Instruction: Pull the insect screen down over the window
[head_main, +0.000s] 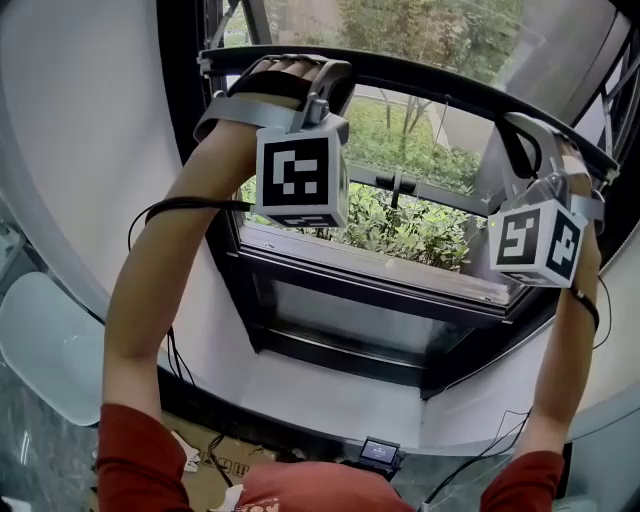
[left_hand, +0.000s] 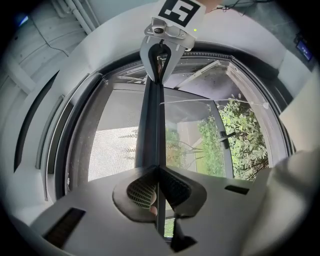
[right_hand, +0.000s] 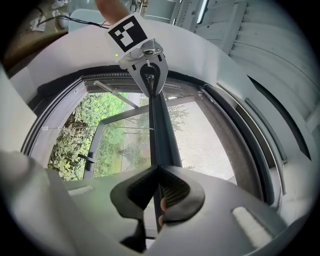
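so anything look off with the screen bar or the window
Nothing stands out. The left gripper and right gripper are each shut on the insect screen's dark straight pull bar; the grey mesh beside it looks untorn and the black window frame undamaged.

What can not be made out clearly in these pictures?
- Head view: tips of the left claw and right claw, hidden behind their marker cubes.
- Both gripper views: the pull bar where the pads cover it.
- Head view: the mesh, too fine to see.
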